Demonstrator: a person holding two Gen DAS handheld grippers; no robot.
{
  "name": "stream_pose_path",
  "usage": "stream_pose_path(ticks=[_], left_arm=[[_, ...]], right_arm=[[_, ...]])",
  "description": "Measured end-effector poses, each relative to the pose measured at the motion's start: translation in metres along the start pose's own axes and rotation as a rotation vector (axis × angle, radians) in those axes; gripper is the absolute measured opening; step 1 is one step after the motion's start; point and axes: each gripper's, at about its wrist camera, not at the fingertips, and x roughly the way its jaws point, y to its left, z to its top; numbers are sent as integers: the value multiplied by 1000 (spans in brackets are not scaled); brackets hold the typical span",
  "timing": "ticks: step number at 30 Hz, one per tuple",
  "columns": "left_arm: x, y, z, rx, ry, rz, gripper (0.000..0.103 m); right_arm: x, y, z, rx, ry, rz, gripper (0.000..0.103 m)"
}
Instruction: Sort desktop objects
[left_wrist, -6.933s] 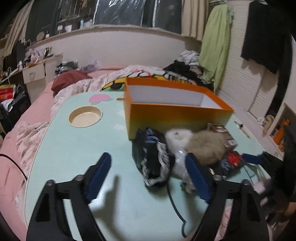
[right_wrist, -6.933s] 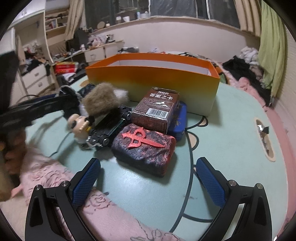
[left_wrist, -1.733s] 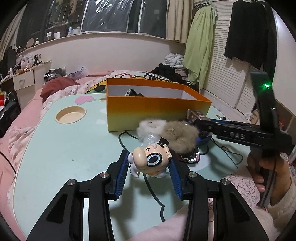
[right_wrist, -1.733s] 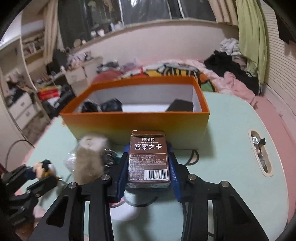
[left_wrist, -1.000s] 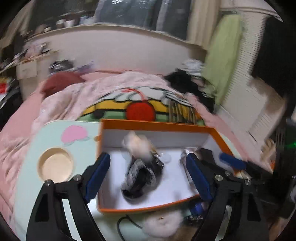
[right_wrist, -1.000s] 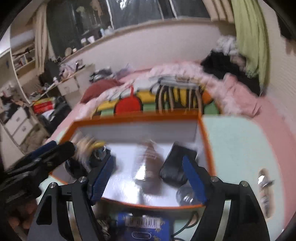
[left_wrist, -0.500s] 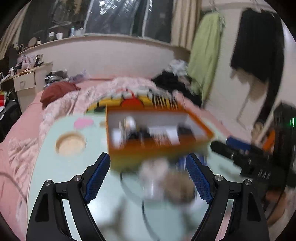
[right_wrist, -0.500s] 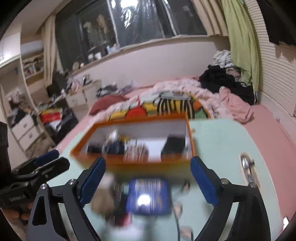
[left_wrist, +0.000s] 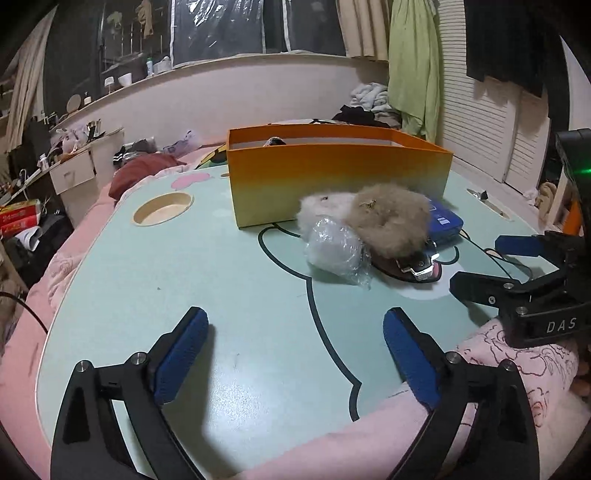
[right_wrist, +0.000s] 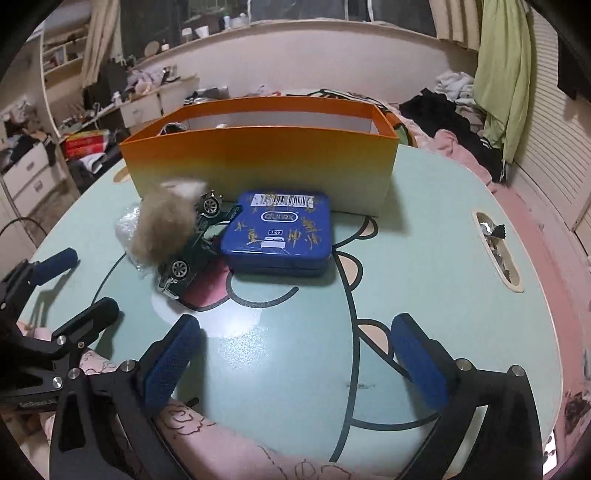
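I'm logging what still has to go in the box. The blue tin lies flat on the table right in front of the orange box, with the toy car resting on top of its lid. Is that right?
Not quite. The toy car is not on the lid; it lies on the table against the left side of the blue tin, partly under the brown fluffy thing. The tin does lie flat in front of the orange box. The right wrist view shows it.

A green garment hangs beside white louvered doors. Clothes lie heaped on the pink bedding. Along the far wall, a cluttered white drawer unit stands below a ledge holding cups.
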Motion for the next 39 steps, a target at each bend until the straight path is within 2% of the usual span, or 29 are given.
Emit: stream_pose_path(ticks=[39], left_arm=[[1,0,-2,0,0,1,96]], right_arm=[[-6,4,-1,-4,-3,4,103]])
